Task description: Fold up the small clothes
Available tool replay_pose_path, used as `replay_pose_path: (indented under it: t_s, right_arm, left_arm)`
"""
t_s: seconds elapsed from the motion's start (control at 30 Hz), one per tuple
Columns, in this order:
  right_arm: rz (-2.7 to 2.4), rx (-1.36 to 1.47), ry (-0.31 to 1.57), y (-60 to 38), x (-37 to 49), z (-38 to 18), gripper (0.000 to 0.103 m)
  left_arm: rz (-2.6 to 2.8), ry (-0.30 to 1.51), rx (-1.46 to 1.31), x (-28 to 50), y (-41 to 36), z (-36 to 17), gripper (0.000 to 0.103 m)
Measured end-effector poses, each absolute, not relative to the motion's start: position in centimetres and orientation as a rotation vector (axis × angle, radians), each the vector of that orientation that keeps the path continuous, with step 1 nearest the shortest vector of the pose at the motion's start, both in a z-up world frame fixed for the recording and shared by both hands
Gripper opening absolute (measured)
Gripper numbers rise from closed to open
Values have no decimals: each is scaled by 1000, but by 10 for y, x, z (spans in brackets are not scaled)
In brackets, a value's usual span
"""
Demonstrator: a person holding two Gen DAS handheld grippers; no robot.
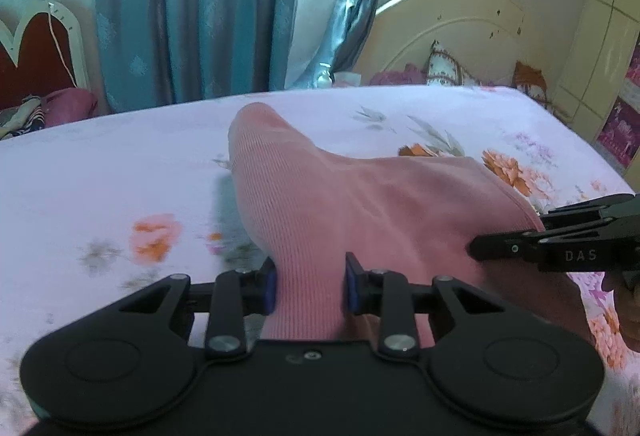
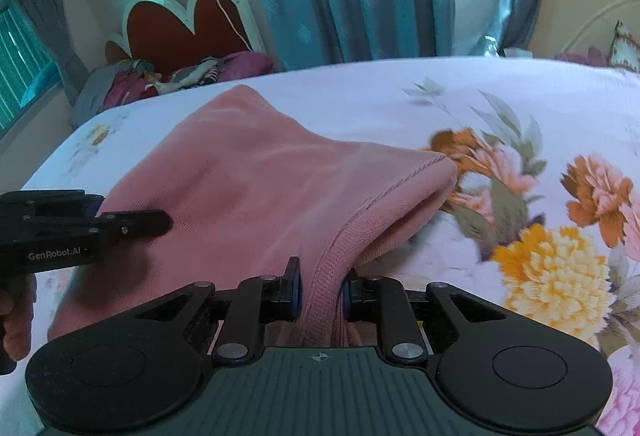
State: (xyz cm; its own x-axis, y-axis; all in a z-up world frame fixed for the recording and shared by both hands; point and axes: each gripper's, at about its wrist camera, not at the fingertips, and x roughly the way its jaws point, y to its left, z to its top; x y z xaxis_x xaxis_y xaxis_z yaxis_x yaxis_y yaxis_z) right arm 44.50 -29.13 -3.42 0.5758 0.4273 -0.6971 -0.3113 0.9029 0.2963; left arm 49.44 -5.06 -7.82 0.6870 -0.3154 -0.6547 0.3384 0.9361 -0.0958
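Pink ribbed garment (image 1: 360,196) half lifted off the bed (image 1: 120,164), near edge raised, far end humped up toward the curtains (image 1: 180,8) and partly resting on the flowered sheet. Left hand-held gripper (image 1: 310,286) narrowed onto a thick bunch of the ribbed cloth, blue pads pressing it on both sides; right hand-held gripper (image 2: 320,290) pinched nearly closed on the hemmed edge, the stitched seam running up between its pads. Each one visible from the other's camera, level with its partner and well apart across the garment's width. Step in hand, by the look of it: carrying the near edge up and over toward the far end for a first fold. Best done with both grips kept firm and at equal height, so the edge travels straight and no skew forms. Worth keeping the cloth lightly taut between the two, since the middle sags and could crease under the fold. Loose opening (image 2: 400,212) on the right side likely to flop; better laid flat before release. Landing edge to be lined up with the far edge before letting go.
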Motion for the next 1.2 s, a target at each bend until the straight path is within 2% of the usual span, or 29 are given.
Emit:
replay_pose_path:
  t_s: [0.27, 0.53, 0.57, 0.63, 0.67, 0.7, 0.83, 0.93, 0.97, 1.07, 1.13, 1.2]
  right_arm:
    - [499, 113, 845, -170, 447, -25, 18]
    - [523, 127, 851, -65, 463, -44, 18]
    - [516, 120, 857, -57, 465, -52, 18]
    - [476, 96, 900, -44, 473, -79, 18]
    - [437, 110, 966, -42, 481, -102, 21]
    - [432, 198, 944, -50, 482, -111, 23]
    - [428, 186, 952, -54, 482, -107, 25]
    - [365, 155, 935, -61, 482, -98, 42]
    - [330, 138, 892, -68, 477, -91, 42]
    - [306, 106, 803, -69, 476, -70, 40]
    - [337, 77, 794, -58, 487, -66, 31]
    - [368, 45, 817, -41, 501, -74, 28]
  left_arm:
    - [-312, 723, 1, 478, 70, -71, 30]
    - [-276, 741, -54, 479, 173, -82, 30]
    - [-281, 760, -56, 483, 183, -93, 33]
    - [-259, 857, -51, 498, 195, -127, 47]
    - [-245, 877, -100, 499, 207, -141, 61]
    - [-252, 857, -195, 497, 221, -148, 64]
    - [-295, 842, -208, 494, 229, -146, 64]
    - [-283, 810, -180, 486, 234, -133, 59]
    - [-273, 770, -171, 481, 237, -124, 55]
    - [-303, 673, -193, 485, 243, -104, 52]
    - [-345, 681, -171, 501, 233, -102, 48]
    - [-376, 714, -144, 517, 222, -110, 43]
